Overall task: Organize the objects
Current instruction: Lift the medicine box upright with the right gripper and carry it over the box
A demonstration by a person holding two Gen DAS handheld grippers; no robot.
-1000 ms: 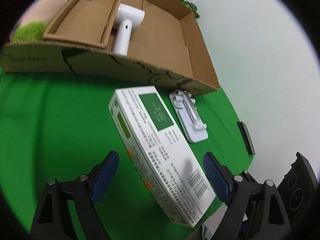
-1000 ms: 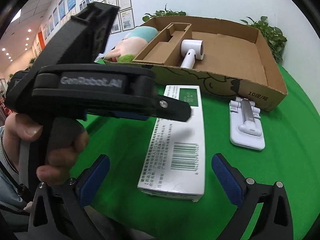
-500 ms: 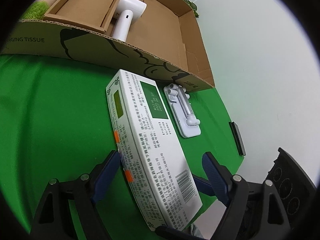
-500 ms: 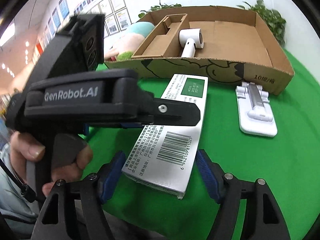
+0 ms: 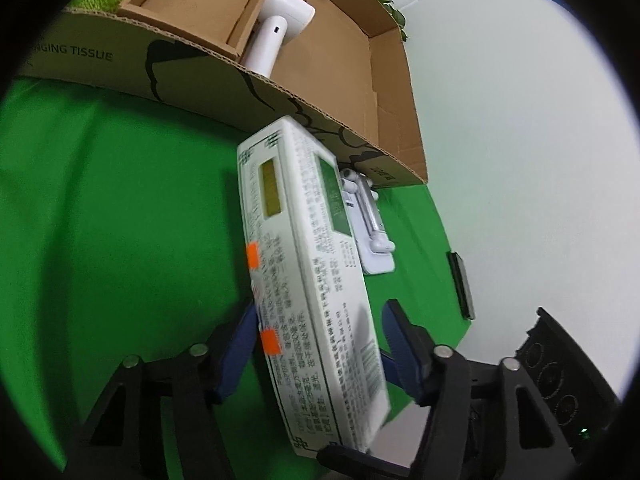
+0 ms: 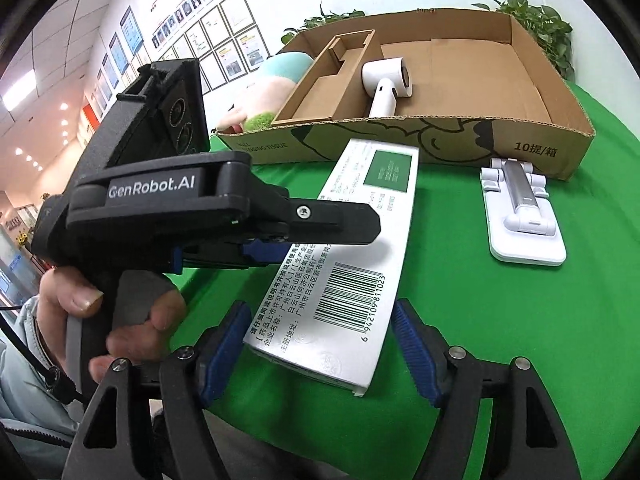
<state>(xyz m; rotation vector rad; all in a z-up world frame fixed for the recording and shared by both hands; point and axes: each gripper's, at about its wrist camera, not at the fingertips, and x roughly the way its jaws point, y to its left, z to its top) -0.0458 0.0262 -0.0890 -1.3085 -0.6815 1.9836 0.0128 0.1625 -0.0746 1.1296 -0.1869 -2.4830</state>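
A long white medicine box (image 5: 308,280) with a green label and a barcode lies tilted over the green table; it also shows in the right wrist view (image 6: 352,256). My left gripper (image 5: 316,352) grips its near part across the top and bottom faces and shows as a black tool (image 6: 224,216) in the right wrist view. My right gripper (image 6: 320,344) straddles the box's near end, left pad touching, a gap at the right pad. A cardboard tray (image 6: 520,136) behind holds a white handheld device (image 6: 386,84).
A white folding phone stand (image 6: 520,216) lies right of the box, near the tray's front wall. A plush toy (image 6: 272,92) sits behind the tray's left end. The green table's edge (image 5: 452,320) runs close on the right. A dark flat object (image 5: 460,284) lies beyond it.
The left gripper closed on the box and tipped it up on its edge. The right gripper's jaws narrowed around the box's near end.
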